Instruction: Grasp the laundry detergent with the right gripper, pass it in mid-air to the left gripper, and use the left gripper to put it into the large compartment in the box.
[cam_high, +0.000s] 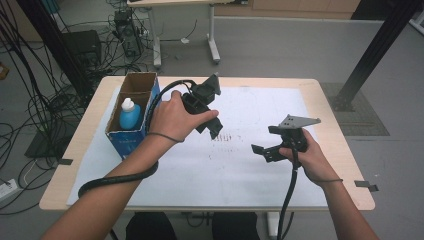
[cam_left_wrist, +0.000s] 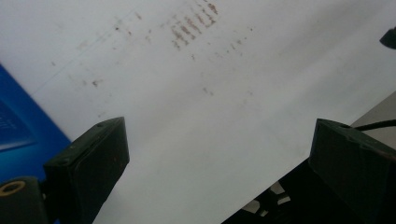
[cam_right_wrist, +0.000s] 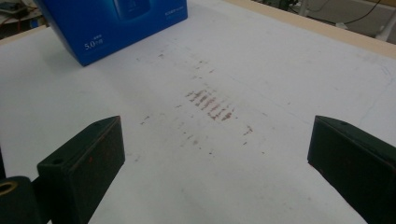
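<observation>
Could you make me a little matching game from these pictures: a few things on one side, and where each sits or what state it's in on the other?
Things:
1. blue plastic bottle with white cap
2. open blue cardboard box
3. left claw
4. reddish-brown smudges

Places or states:
A. on the white sheet, mid-table
B. jaws wide apart, holding nothing, next to the box
C. standing inside the box
D. at the table's far left, top flaps open

Pairs: 1-C, 2-D, 3-B, 4-A
</observation>
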